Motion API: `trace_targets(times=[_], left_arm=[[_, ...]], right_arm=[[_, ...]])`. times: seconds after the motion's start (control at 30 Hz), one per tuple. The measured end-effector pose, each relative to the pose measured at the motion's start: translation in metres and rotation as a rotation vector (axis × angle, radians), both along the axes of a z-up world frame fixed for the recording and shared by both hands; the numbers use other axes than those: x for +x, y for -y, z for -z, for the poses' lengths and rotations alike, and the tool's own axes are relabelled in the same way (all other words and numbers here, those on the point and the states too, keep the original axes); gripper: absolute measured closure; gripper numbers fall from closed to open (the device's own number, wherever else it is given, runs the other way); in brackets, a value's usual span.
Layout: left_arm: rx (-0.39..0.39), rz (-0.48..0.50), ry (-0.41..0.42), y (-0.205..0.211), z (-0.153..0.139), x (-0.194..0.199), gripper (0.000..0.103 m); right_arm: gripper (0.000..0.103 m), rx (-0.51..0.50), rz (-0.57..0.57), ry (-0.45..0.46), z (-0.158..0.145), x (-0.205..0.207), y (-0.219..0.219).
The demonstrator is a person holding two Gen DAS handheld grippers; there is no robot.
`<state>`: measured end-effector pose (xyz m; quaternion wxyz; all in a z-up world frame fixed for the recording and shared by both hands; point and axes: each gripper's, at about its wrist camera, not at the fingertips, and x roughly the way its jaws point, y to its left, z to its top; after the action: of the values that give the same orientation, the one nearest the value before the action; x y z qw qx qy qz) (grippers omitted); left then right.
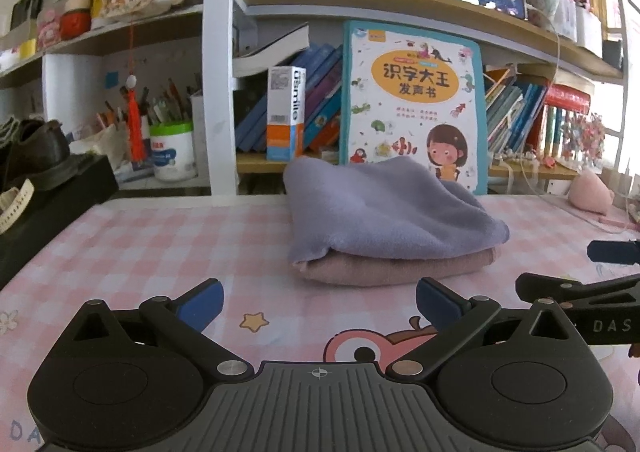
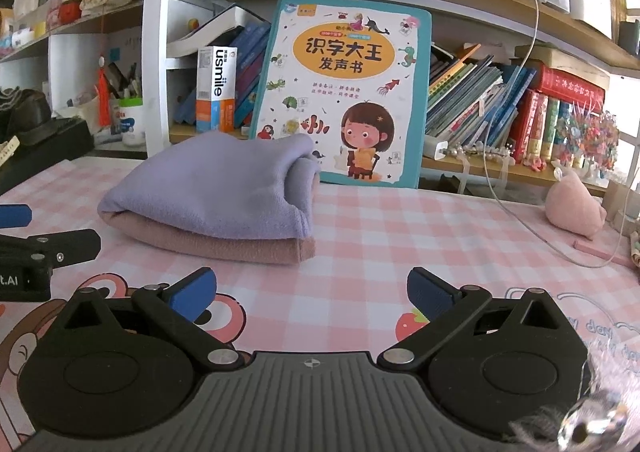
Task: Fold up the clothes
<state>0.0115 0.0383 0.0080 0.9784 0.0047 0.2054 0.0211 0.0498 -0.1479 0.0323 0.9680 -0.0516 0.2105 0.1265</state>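
A folded lavender cloth (image 1: 384,212) (image 2: 208,188) lies on top of a folded pink cloth (image 1: 392,266) (image 2: 224,242), stacked on the pink checked tablecloth (image 1: 160,244) (image 2: 400,236). My left gripper (image 1: 319,302) is open, a short way in front of the stack, with nothing between its blue pads. My right gripper (image 2: 312,292) is open too, in front of the stack's right corner and apart from it. Each gripper shows at the edge of the other's view: the right one (image 1: 580,272), the left one (image 2: 28,248).
A large children's book (image 1: 416,104) (image 2: 344,92) leans on the bookshelf just behind the stack. A pink plush (image 2: 574,208) and a white cable (image 2: 520,220) lie at the right. A black box with shoes (image 1: 44,176) stands at the left edge.
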Motion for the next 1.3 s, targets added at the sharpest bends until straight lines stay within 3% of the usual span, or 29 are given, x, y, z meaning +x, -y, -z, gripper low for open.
trace_targets(times=[0.6,1.3], left_arm=[[0.066,-0.027,-0.020,0.009,0.001,0.003,0.000],[0.074,-0.033,-0.021,0.010,0.001,0.003,0.000]], right_arm=[[0.000,0.016,0.010,-0.016,0.000,0.002,0.002],[0.000,0.007,0.003,-0.029,0.001,0.004,0.002]])
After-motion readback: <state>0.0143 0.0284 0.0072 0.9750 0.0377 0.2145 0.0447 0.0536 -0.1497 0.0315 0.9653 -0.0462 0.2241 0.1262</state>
